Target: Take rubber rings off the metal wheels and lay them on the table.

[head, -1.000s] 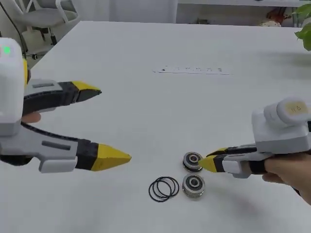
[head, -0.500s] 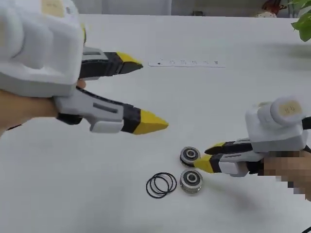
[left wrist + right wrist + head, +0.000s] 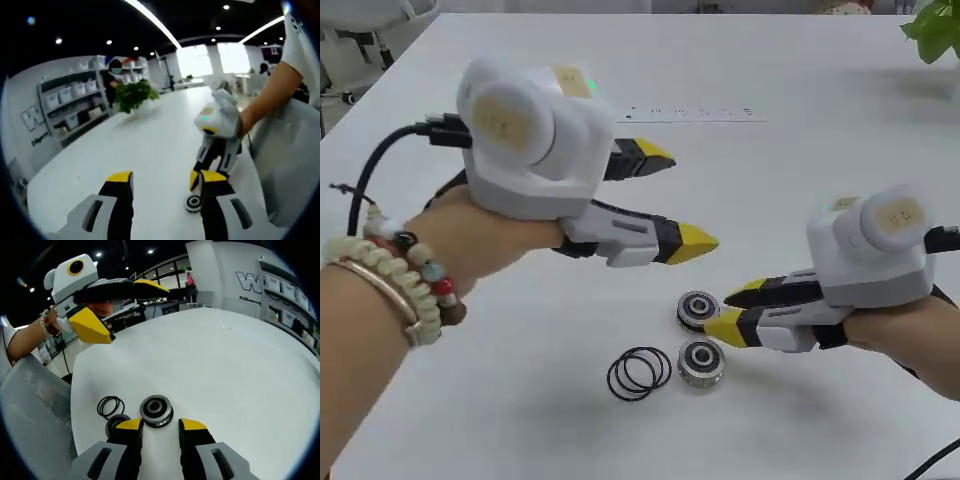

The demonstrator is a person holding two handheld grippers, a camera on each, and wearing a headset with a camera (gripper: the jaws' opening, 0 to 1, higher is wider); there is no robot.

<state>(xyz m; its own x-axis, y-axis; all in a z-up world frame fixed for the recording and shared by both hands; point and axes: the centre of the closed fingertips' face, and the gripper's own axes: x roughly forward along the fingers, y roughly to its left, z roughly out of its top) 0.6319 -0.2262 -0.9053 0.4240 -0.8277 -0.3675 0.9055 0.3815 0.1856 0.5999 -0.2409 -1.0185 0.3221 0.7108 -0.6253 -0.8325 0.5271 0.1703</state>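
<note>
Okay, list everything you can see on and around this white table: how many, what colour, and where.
far metal wheel: 1, silver with dark centre, flat on the table
near metal wheel: 1, same colours, just nearer than the far one
rubber rings: about 3, black, overlapping, left of the near metal wheel
printed strip: 1, faint grey, far middle
plant: 1, green, far right
table: 1, white
bead bracelets: several, cream, brown and red, left wrist
left gripper: 1, white, black, yellow tips, jaws wide open above the table
right gripper: 1, same colours, open, tips by the far metal wheel
</note>
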